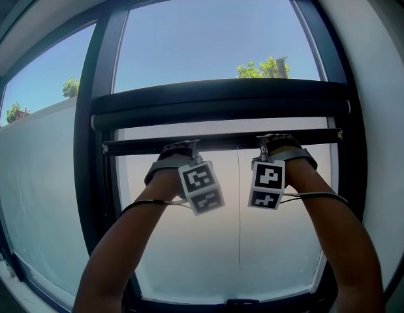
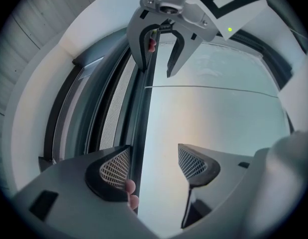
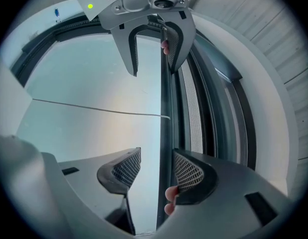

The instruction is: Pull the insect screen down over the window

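WINDOW, MIDDAY: Arms raised at the window [image 1: 91, 142], I have my left tongs [image 1: 179, 149] and right tongs [image 1: 275, 141] up at the dark pull bar [image 1: 221, 141] of the insect screen [image 1: 221, 123]. The screen shows only as a narrow strip of mesh between that bar and its roller housing [image 1: 221, 103], about halfway up the right-hand pane.

In the left gripper view, my left tongs [image 2: 154, 163] stand wide. The bar [image 2: 139, 133] runs between the jaws, close against one pad and well clear of the other. My right tongs [image 3: 157, 168] stand wide too, with the bar [image 3: 166, 133] close against one pad and a fingertip [image 3: 171, 193] showing just beside it.

A thin cord [image 1: 239, 201] hangs from the bar's middle in front of the frosted glass [image 1: 188, 259]. Blue sky [image 1: 188, 44] and treetops [image 1: 264, 68] fill the pane above.
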Motion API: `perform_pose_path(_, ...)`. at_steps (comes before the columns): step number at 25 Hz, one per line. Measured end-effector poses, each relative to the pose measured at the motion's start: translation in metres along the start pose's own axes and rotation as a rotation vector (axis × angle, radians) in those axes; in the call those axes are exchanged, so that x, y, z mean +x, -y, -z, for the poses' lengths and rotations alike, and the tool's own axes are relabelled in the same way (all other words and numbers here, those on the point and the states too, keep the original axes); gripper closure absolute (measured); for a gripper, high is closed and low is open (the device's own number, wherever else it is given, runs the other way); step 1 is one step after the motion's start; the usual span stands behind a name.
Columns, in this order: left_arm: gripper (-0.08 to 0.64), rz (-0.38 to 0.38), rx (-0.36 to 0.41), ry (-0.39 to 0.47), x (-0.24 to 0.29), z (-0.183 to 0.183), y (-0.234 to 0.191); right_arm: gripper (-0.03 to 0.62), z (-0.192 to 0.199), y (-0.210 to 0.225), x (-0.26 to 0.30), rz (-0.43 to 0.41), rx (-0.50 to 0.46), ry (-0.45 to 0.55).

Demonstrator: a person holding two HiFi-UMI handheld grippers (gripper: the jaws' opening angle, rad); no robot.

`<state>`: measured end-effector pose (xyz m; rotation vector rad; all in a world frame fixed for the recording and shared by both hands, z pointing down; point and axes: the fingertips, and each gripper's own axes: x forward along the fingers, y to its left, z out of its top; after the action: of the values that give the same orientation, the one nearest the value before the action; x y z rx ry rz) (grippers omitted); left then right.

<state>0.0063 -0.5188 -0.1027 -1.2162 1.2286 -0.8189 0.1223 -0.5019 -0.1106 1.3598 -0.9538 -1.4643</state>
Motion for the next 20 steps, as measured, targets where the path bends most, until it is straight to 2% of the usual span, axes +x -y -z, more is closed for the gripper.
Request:
perform_pose_path(10, 0.256, 0.074, 0.02, 0.015, -0.008, 0.005, 0.041, 0.407, -0.005, -0.035, -0.013, -0.043, -0.011, 0.015)
perform_pose_path(17, 0.258, 0.126, -0.022, 0.049, -0.018, 0.006, 0.063, 0.407, -0.008, -0.059, -0.023, -0.103, 0.002, 0.006)
perform_pose_path(20, 0.258, 0.175, -0.025, 0.058, -0.025, 0.008, 0.079, 0.407, -0.01, -0.073, -0.028, -0.131, 0.0, 0.004)
